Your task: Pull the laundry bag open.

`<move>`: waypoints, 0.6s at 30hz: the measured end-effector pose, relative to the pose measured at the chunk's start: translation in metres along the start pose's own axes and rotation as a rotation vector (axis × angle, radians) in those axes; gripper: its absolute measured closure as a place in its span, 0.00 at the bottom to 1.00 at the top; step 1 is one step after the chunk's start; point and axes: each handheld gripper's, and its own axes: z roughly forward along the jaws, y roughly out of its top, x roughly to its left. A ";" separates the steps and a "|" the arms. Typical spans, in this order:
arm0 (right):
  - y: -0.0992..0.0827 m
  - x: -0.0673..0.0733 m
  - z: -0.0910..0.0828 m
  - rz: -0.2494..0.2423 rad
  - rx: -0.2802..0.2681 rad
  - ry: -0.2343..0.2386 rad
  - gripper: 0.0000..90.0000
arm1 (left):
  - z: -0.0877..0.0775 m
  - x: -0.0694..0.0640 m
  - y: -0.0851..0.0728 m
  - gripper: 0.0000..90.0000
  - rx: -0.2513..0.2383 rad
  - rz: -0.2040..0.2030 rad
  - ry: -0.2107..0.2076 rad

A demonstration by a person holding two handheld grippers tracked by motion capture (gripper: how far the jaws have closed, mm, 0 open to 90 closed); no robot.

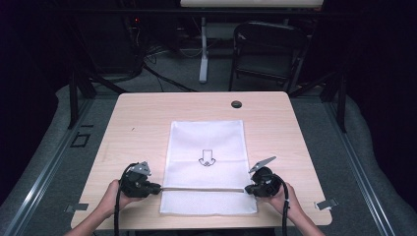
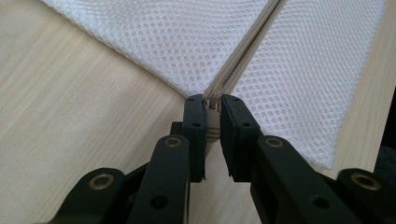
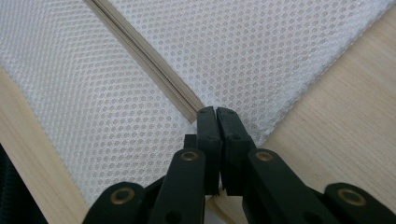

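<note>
Item: white mesh bag [image 1: 206, 142], lying flat on the wooden table [image 1: 142, 113], near its front edge.

Left gripper [image 1: 158, 187]: sitting at the bag's left edge, level with the zip [image 1: 202, 189]. In the left gripper view its jaws are standing narrow, the pads [image 2: 195, 122] pinching the zip's end piece [image 2: 213, 122] where it is sticking out past the mesh.

Bag, middle: long axis running away from the person toward the table's far side. A printed arrow [image 1: 207, 158] is pointing back toward the person. The zip is running crosswise, left to right, close to the near end, stretched straight between the two grippers.

Right gripper [image 1: 247, 189]: sitting at the bag's right edge, at the zip's other end. In the right gripper view its jaws are standing almost together, nipping the mesh edge [image 3: 215, 106] just beside the zip's end.
</note>
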 end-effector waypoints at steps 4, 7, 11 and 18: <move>0.003 0.003 -0.005 -0.036 0.004 -0.009 0.74 | -0.005 0.000 0.000 0.66 -0.036 -0.020 -0.015; 0.005 0.004 -0.014 -0.035 -0.032 -0.011 0.59 | -0.012 0.000 0.000 0.51 -0.067 -0.045 -0.026; 0.004 0.002 -0.030 -0.021 -0.065 -0.033 0.39 | -0.025 -0.001 0.002 0.35 -0.107 -0.075 0.027; -0.004 -0.007 -0.062 0.037 -0.117 -0.158 0.10 | -0.052 -0.005 -0.001 0.18 -0.160 -0.158 0.138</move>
